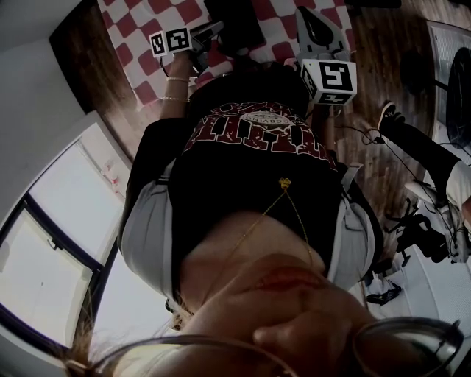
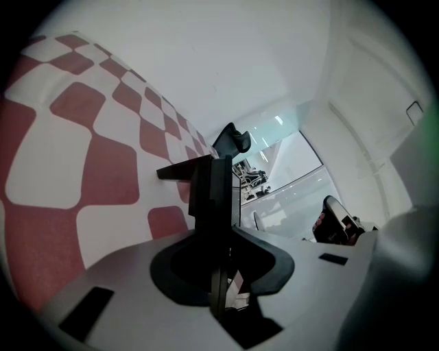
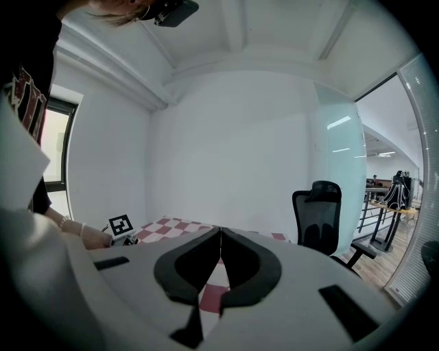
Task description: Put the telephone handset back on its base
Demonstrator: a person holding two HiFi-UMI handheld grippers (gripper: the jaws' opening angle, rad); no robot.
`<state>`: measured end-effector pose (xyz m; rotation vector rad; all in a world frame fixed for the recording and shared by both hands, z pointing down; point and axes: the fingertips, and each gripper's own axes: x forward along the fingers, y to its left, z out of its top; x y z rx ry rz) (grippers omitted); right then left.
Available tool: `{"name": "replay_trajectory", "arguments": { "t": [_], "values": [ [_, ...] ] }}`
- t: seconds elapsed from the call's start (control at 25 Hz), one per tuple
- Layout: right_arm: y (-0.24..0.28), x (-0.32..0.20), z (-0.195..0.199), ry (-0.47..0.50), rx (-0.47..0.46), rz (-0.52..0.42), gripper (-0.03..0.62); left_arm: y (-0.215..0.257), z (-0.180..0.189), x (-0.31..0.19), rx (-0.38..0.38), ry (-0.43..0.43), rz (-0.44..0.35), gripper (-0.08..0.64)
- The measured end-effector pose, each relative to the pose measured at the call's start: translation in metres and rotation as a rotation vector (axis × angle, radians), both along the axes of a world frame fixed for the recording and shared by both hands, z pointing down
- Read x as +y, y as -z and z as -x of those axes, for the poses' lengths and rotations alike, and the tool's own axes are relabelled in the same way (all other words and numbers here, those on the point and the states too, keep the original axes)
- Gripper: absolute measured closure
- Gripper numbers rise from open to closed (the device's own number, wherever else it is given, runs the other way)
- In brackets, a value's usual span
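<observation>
Here the left gripper [image 2: 221,206] is lying on its side, its jaws pressing together with no gap showing between them. A black telephone [image 2: 199,178] is standing right at the jaw tips. I cannot tell whether the jaws are touching it, or whether the handset is sitting on its base. In the head view the same gripper [image 1: 200,37] is pointing at the telephone [image 1: 234,20], which is resting on a red-and-white checked cloth [image 1: 151,33].

The right gripper [image 3: 220,232] is holding its jaws together too, with nothing between them. It is hovering over the near edge of the checked cloth [image 3: 171,226] and pointing along it toward a white wall. In the head view it [image 1: 313,26] is sitting to the right of the telephone and apart from it.

Farther out, the person's hand [image 3: 92,236] is showing at the left of the right gripper view, next to the left gripper's marker cube [image 3: 121,224]. A black office chair [image 3: 315,216] is standing beyond the cloth, beside a glass partition [image 3: 343,178].
</observation>
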<state>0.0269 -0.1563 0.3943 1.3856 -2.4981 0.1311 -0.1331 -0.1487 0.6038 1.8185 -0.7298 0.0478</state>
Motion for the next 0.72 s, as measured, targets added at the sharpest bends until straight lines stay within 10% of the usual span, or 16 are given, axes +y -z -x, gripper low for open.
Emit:
{"name": "replay_trajectory", "arguments": {
  "t": [0.72],
  "values": [
    [-0.0056,0.0089,-0.0025,0.025,-0.023,0.01,0.574,-0.0044,0.0085,0.0014,-0.16,0.07,0.046,0.454]
  ]
}}
